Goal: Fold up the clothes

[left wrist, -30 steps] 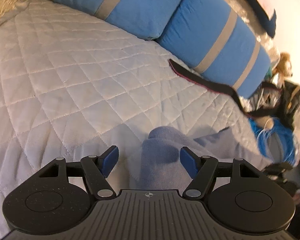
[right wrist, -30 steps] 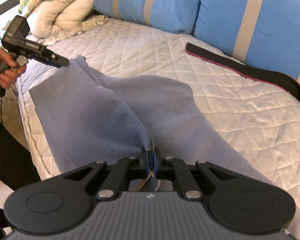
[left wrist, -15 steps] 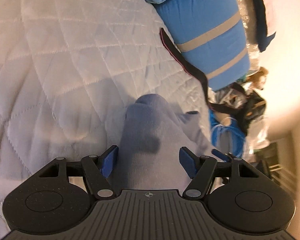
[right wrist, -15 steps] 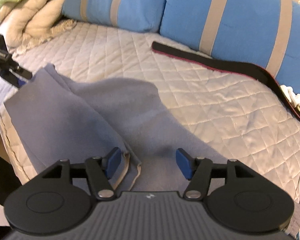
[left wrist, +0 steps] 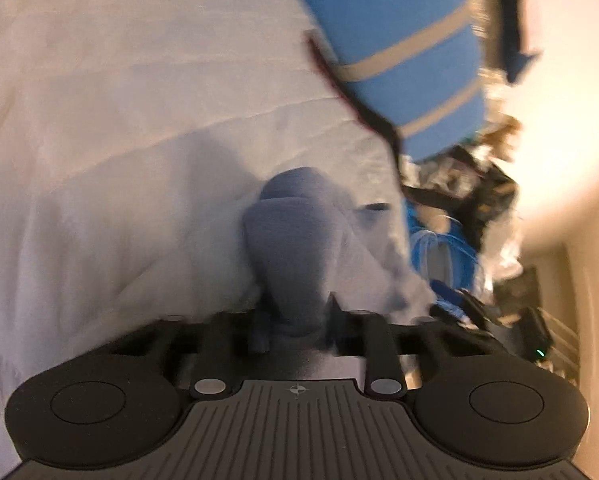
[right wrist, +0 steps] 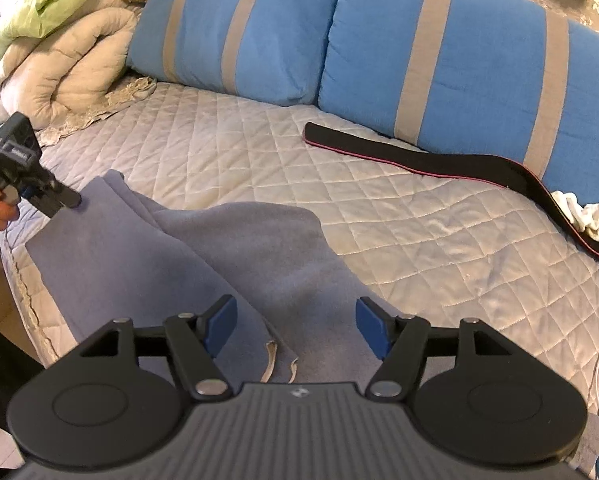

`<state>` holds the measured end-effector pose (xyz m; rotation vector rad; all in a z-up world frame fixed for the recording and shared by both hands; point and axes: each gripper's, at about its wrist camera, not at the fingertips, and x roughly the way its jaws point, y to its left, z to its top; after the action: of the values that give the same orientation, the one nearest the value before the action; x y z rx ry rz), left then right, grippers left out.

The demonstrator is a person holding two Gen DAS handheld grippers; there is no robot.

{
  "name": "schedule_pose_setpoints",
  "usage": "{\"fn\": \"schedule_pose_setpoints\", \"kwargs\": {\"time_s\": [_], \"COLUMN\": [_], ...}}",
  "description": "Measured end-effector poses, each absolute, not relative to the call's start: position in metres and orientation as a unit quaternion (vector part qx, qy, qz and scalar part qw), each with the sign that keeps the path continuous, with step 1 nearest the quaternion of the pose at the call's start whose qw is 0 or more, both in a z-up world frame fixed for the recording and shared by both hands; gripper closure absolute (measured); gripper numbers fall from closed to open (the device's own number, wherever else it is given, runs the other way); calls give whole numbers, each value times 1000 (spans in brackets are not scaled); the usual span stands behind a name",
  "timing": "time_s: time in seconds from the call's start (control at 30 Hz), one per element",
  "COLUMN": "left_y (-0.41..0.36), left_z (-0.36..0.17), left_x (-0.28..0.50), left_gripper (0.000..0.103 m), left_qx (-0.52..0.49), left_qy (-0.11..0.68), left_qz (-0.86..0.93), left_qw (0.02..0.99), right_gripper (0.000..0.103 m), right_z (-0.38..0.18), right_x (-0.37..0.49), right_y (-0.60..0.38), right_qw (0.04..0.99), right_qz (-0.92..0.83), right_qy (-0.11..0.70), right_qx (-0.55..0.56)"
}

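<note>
Left side of the scene first. Your left tool [right wrist: 65, 200] sits at the far-left corner of the soft grey-blue fleece garment [right wrist: 219, 248], near the edge of the bed. In its own blurred view, the left tool [left wrist: 295, 320] has a bunched ridge of that fabric between its jaws, which are closing on it. The pads appear to press the cloth from both sides.

Centre. The garment lies across the near-left part of the white diamond-quilted bedspread [right wrist: 379, 184], rumpled, with one long diagonal crease running from the left corner toward you. A frayed pale hem shows at the near edge.

Right. Your right tool [right wrist: 295, 330] hovers just above the near edge of the garment with its jaws standing wide apart, gripping nothing. Fabric lies below the gap, untouched by the pads.

Beyond, the blue cushions with beige stripes [right wrist: 439, 48] line the far side, and a long black strap with pink edging [right wrist: 439, 160] lies before them, well apart from the garment.

Assessment: the step in hand is taking corners for a fold. Next, your right tool should probably lower onto the near hem and close there, so that both corners can be lifted together and carried over evenly.
</note>
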<state>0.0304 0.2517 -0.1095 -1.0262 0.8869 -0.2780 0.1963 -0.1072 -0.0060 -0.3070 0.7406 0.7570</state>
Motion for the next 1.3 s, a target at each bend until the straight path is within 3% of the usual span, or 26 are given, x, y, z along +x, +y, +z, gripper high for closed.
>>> {"fn": "schedule_pose_setpoints", "kwargs": {"time_s": [0.3, 0.73, 1.0, 1.3], "left_y": [248, 322, 238, 139], "left_z": [-60, 49, 120, 157], "left_x": [17, -58, -34, 2], "left_gripper": [91, 91, 90, 90], "left_qx": [-370, -315, -286, -301], "left_qy": [421, 441, 437, 422], "left_qz": [-52, 103, 114, 64], "left_qw": [827, 834, 845, 853], "right_gripper": [25, 22, 13, 9], "right_z": [-8, -5, 4, 9], "right_x": [203, 193, 179, 195], "right_y": [-116, -124, -114, -138], "right_qw": [868, 875, 875, 900], "right_qz": [324, 319, 334, 266], "right_qy": [343, 318, 288, 290], "right_qx": [-154, -179, -200, -187]}}
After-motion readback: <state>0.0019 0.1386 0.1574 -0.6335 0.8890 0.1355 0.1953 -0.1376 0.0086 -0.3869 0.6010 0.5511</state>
